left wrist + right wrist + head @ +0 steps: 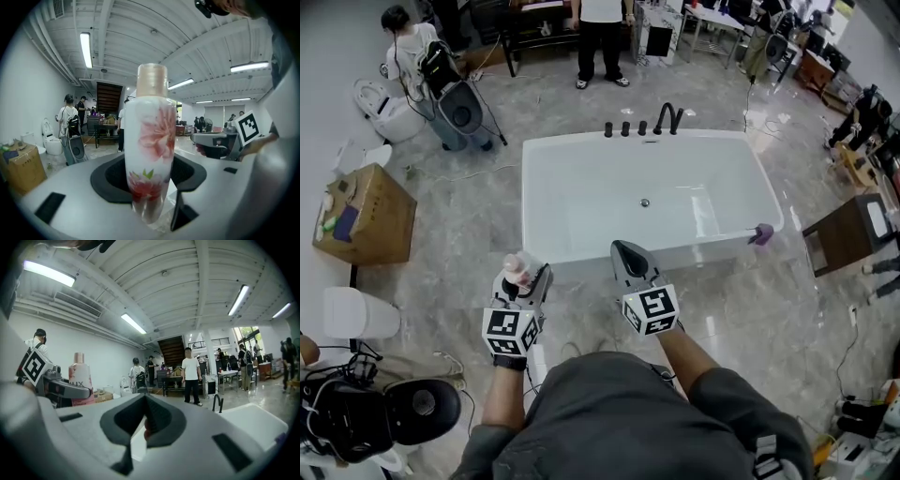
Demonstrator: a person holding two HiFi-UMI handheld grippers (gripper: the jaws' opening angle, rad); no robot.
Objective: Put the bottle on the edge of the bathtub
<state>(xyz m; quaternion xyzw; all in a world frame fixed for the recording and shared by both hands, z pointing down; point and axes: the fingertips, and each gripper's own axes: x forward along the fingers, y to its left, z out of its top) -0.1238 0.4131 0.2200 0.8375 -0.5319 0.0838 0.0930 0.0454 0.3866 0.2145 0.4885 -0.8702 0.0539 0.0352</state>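
A white bottle (149,140) with pink flowers and a pale cap stands upright between the jaws of my left gripper (528,275), which is shut on it. In the head view the bottle (516,269) is held just short of the near-left corner of the white bathtub (546,253). From the right gripper view the bottle (80,379) shows at the left. My right gripper (629,255) hovers over the tub's near rim, its jaws shut together with nothing between them.
Black taps (667,118) stand on the tub's far rim and a purple thing (761,233) lies on its right corner. A cardboard box (362,214) and a toilet (360,314) are at the left, a dark side table (853,231) at the right. People stand beyond the tub.
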